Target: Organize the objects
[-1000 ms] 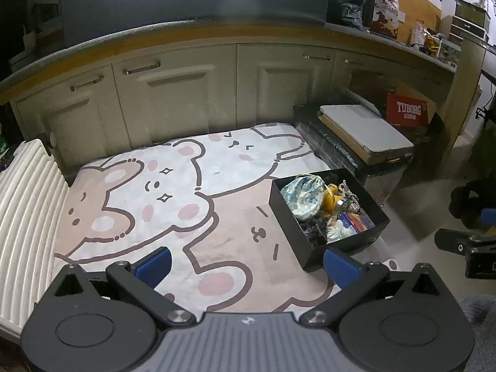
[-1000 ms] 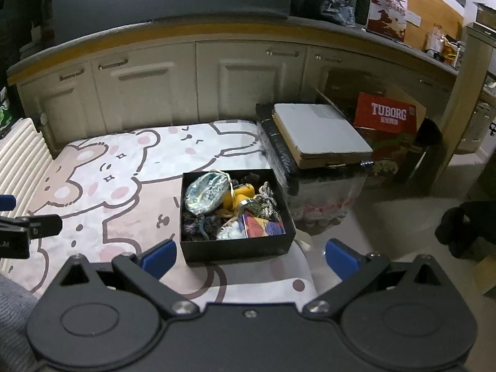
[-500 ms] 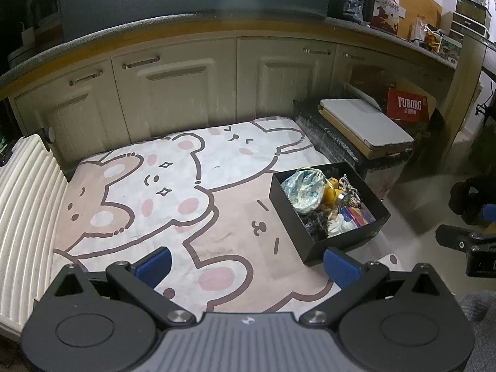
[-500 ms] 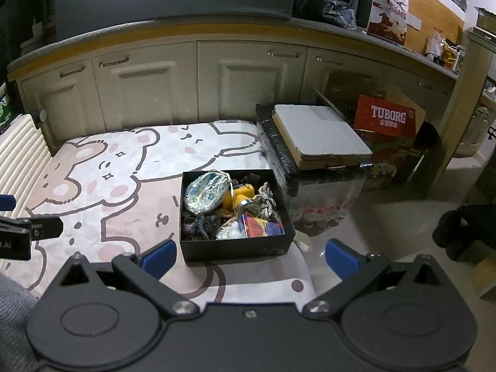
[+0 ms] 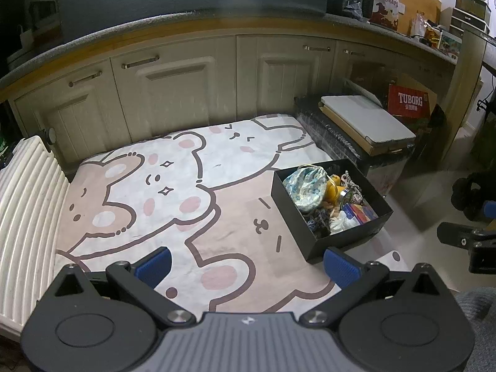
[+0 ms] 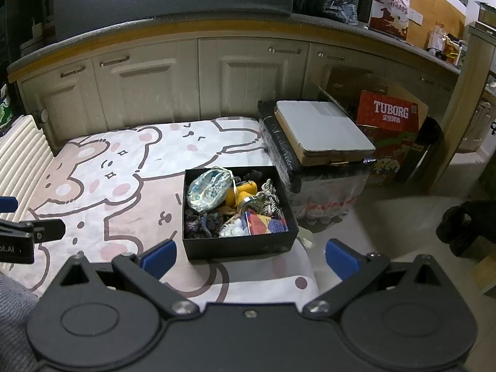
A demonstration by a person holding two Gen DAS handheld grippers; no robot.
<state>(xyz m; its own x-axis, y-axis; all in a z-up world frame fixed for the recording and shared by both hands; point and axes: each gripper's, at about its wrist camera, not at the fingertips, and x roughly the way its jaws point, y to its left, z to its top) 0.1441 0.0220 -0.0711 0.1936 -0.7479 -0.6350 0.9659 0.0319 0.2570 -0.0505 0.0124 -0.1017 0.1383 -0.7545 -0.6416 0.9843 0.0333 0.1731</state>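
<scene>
A black open box [image 5: 342,245] [image 6: 238,246] sits on the right part of a bear-print mat [image 5: 173,186] [image 6: 117,167]. It holds a blue-white patterned pouch [image 5: 305,186] [image 6: 209,190], yellow items [image 6: 245,193], a dark knitted piece [image 6: 201,223], a colourful card packet [image 6: 266,224] and other small things. My left gripper [image 5: 246,263] is open and empty, above the mat's near edge, left of the box. My right gripper [image 6: 249,257] is open and empty, just in front of the box.
Cream cabinet doors [image 5: 173,93] run along the back under a counter. A wrapped black crate with a flat carton [image 6: 322,130] on top stands right of the mat, with a red TUBORG box [image 6: 390,114] behind. A white ribbed panel [image 5: 21,204] lies left.
Both grippers have pulled back and risen slightly; the box and mat look a little farther away. Both stay open and empty.
</scene>
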